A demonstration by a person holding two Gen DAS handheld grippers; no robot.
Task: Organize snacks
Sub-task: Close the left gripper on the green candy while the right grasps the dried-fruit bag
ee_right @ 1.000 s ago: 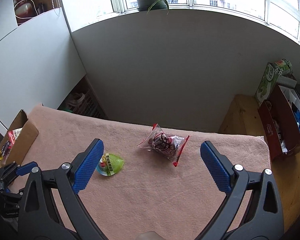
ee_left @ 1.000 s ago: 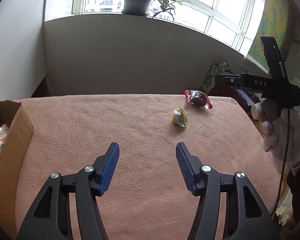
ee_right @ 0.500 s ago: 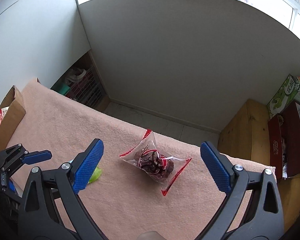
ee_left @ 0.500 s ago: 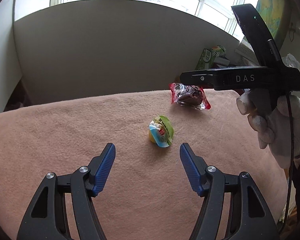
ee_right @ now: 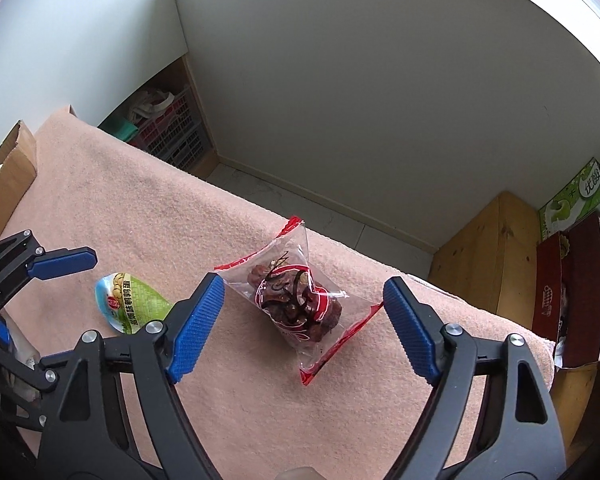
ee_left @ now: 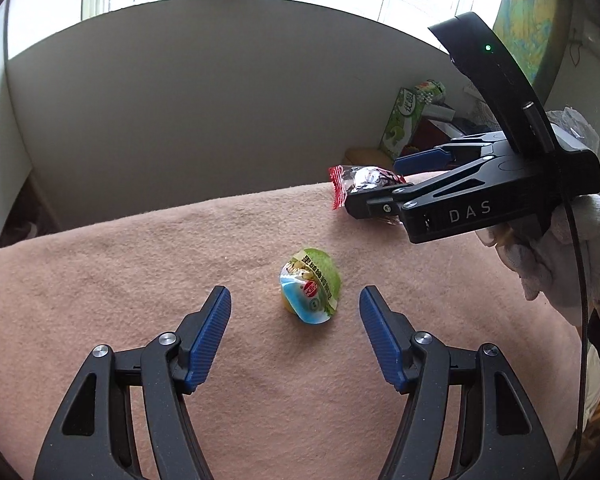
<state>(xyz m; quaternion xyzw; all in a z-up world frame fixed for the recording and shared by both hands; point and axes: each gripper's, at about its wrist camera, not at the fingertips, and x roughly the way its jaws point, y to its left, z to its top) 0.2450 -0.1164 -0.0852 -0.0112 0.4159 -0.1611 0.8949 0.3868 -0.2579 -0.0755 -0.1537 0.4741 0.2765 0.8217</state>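
while both of my grippers hang over the table [ee_left: 100, 272], draped in a pink fleecy cloth, neither one has a snack in its grip. my left gripper [ee_left: 295, 312] sits at the bottom of its own view with the blue pads spread fairly wide, and the small green-lidded jelly cup [ee_left: 310, 290] lies on the cloth just ahead of the gap between the tips, a little right of centre, touching neither pad. in my right wrist view the same cup [ee_right: 134, 306] shows at lower left, partly hidden behind my near finger.

my right gripper [ee_right: 303, 312] has just been closing its jaws, yet they stand well apart, and the clear red-edged packet of dark dried fruit [ee_right: 300, 304] lies flat on the cloth between the two tips. whether the left pad brushes the packet's film edge i cannot tell; the right pad is clear of it. from the left wrist view that gripper [ee_left: 380, 184] comes in from the right of the frame, its black body marked das, held by my white-gloved hand [ee_left: 560, 256], and it covers part of the packet [ee_left: 364, 178] near the far edge of the table.

a cardboard box [ee_right: 8, 176] stands at the left edge of the right wrist view, at the table's far left end. a green printed carton [ee_left: 408, 120] shows beyond the table at upper right of the left view.
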